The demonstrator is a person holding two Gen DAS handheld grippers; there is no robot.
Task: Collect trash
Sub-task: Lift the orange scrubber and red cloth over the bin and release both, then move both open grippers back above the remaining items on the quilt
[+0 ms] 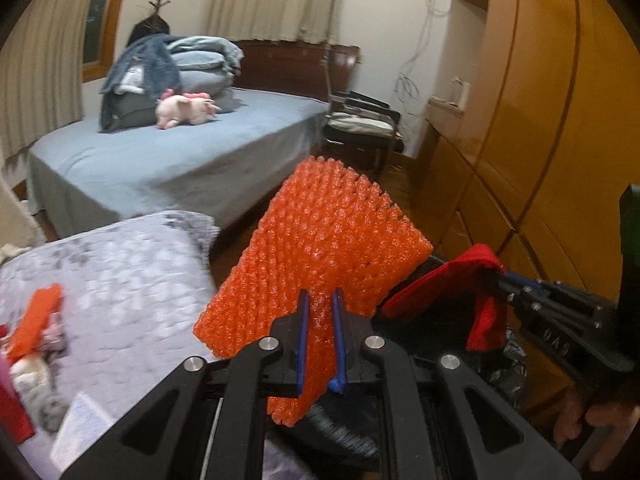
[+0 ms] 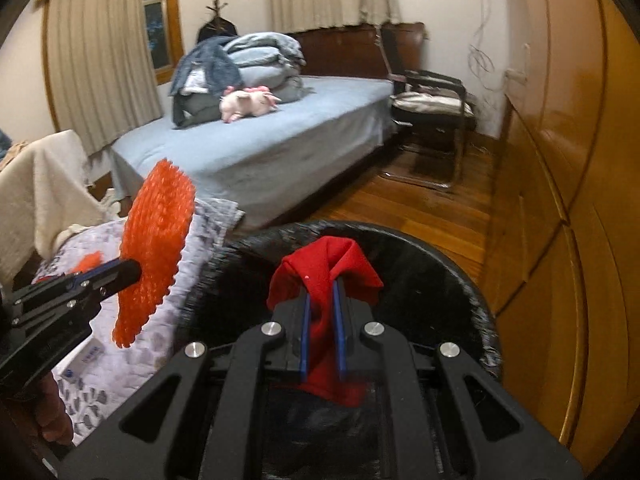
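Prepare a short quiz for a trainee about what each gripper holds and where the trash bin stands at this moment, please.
1. True or false: the left gripper is shut on the orange foam net.
2. What does the right gripper hold: A) a plush toy, B) a red cloth, C) nothing?
3. Fill in: the right gripper hangs over the black ____.

Key: 1 true; 2 B; 3 bin.
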